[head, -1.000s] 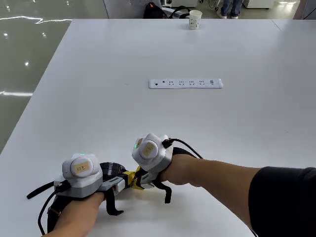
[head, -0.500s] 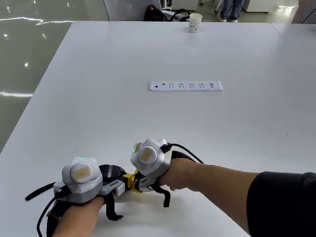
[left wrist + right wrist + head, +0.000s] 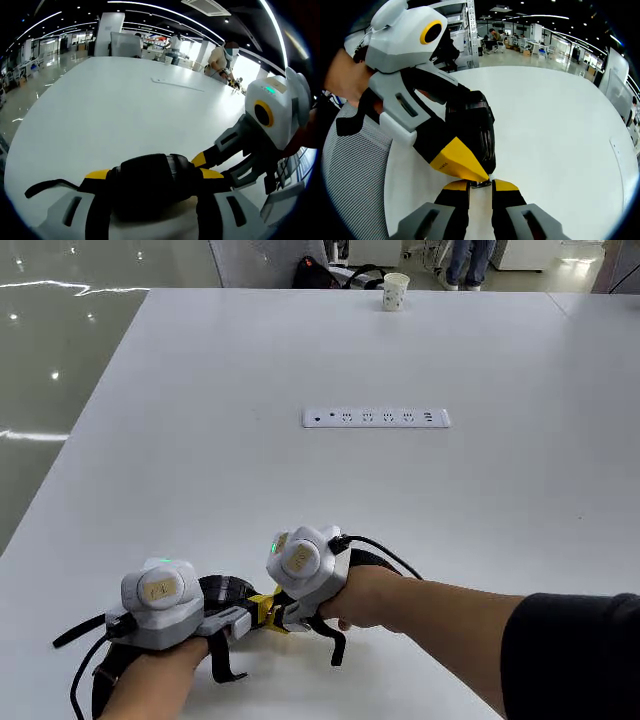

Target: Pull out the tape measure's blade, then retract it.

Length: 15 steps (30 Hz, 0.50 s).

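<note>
With left gripper (image 3: 152, 176) clamping tape measure (image 3: 150, 187) and right gripper (image 3: 481, 187) pinched on blade hook (image 3: 481, 183) at tape measure's mouth, pull straight, level, steadily.

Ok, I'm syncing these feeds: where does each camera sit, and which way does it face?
Head view: on the person's headset, looking forward and down across the table at the tape measure; both forearms show.
Left gripper view: on the left gripper, looking along its fingers, clamped on the tape measure; the right gripper shows at the right.
Right gripper view: on the right gripper, facing the left gripper, its own fingers pinching the tape's tip.
Shared: both gripper views see the tape measure from opposite sides.
</note>
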Each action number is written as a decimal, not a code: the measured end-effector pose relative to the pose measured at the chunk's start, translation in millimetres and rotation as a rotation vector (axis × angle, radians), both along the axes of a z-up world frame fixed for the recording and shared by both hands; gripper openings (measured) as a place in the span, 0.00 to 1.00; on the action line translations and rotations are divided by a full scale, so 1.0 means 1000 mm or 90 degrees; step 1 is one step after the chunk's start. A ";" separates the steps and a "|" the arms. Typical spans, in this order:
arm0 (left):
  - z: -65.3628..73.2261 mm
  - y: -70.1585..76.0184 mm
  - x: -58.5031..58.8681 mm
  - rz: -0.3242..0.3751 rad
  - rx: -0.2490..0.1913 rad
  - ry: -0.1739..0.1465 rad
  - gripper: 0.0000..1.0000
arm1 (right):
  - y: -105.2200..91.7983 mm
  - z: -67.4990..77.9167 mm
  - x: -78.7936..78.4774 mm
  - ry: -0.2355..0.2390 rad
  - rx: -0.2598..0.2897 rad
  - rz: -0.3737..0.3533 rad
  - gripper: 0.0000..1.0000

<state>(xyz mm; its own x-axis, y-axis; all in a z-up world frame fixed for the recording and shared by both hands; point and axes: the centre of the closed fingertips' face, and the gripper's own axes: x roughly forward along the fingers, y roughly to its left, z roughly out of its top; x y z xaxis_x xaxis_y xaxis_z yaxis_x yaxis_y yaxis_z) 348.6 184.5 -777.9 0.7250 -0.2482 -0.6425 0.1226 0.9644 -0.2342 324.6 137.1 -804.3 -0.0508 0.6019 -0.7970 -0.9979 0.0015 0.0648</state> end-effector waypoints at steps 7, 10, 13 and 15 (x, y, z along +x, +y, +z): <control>0.008 0.005 0.000 0.010 -0.023 -0.002 0.65 | -0.016 0.003 -0.001 -0.011 0.001 -0.009 0.13; 0.011 0.007 0.000 0.009 -0.031 -0.002 0.68 | -0.024 0.007 0.002 -0.012 0.015 -0.034 0.12; 0.015 0.007 -0.001 -0.003 -0.034 -0.004 0.74 | -0.032 0.012 0.004 -0.023 0.025 -0.049 0.14; 0.022 0.008 0.001 -0.008 -0.051 -0.028 0.79 | -0.038 0.017 0.007 -0.031 0.035 -0.062 0.14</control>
<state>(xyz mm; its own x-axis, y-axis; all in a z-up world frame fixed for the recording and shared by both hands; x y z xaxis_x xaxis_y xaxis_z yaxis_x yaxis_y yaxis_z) 350.1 192.5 -755.8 0.7487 -0.3069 -0.5876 0.1469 0.9412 -0.3044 331.3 99.4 -787.6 0.0481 0.6447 -0.7629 -0.9951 0.0967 0.0190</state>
